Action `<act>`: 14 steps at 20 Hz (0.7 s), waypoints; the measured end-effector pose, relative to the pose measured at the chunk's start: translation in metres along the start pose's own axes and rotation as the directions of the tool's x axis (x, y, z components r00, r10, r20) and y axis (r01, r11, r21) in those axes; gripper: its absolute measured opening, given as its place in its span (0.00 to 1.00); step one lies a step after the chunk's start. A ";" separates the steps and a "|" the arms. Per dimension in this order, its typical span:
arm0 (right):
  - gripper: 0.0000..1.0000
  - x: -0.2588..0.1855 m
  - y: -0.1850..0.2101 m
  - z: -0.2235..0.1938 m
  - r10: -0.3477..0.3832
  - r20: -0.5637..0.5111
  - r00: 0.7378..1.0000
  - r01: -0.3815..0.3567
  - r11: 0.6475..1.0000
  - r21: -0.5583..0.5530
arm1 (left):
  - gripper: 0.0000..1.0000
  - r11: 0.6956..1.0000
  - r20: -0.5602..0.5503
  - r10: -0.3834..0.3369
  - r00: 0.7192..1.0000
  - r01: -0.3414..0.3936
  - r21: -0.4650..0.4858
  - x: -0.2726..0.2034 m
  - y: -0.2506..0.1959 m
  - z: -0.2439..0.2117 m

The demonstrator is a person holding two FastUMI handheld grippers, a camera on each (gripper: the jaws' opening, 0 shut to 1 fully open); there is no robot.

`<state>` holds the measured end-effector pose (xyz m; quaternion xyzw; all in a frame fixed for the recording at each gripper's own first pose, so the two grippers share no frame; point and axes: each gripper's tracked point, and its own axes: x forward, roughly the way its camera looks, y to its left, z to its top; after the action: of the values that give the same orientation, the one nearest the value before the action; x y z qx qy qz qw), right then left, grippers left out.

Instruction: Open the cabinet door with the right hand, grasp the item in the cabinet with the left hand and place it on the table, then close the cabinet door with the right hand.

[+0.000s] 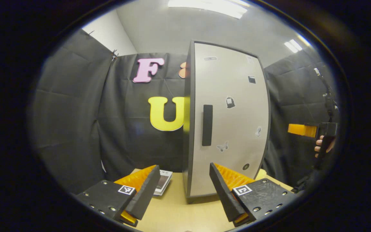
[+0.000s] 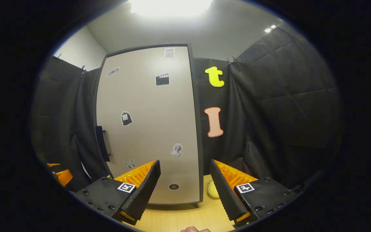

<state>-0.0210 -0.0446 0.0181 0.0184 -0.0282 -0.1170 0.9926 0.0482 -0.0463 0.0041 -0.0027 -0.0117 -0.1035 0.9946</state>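
Note:
A tall cabinet stands on the wooden table, its pale door [image 1: 233,122] shut and dotted with small stickers. A black vertical handle [image 1: 207,125] sits near the door's left edge, which also shows in the right gripper view as the handle [image 2: 102,143]. My left gripper [image 1: 184,190] is open, low above the table in front of the cabinet, nothing between its fingers. My right gripper [image 2: 184,190] is open too, facing the door [image 2: 148,122] from a short distance. In the left gripper view it appears as the right gripper [image 1: 308,130], held by a hand at the cabinet's right.
A small booklet or card [image 1: 163,181] lies on the table [image 1: 172,212] left of the cabinet. A yellowish soft object [image 2: 213,190] rests on the table at the cabinet's right side. Black cloth walls close in behind and on both sides.

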 end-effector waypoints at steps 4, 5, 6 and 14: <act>0.98 0.008 0.019 0.012 0.040 0.014 0.999 -0.040 0.999 0.009 | 0.91 0.997 -0.035 0.070 0.997 -0.069 0.035 -0.009 0.019 -0.036; 0.96 0.012 0.026 0.015 0.048 0.012 0.999 -0.048 0.999 0.009 | 0.92 0.997 -0.062 0.067 0.996 -0.065 0.043 -0.012 0.019 -0.047; 0.98 0.013 0.032 0.017 0.060 0.015 0.998 -0.060 0.998 0.009 | 0.92 0.994 -0.073 0.084 0.994 -0.079 0.071 -0.017 0.027 -0.052; 1.00 0.034 0.106 0.033 0.223 0.044 0.974 -0.222 0.975 -0.032 | 0.92 0.985 -0.111 0.157 0.981 -0.163 -0.052 -0.050 0.082 -0.082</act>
<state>0.0349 0.0490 0.0569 -0.0008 -0.0518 -0.0058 0.9986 0.0179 0.0433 -0.0788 -0.0281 0.0448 -0.0234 0.9983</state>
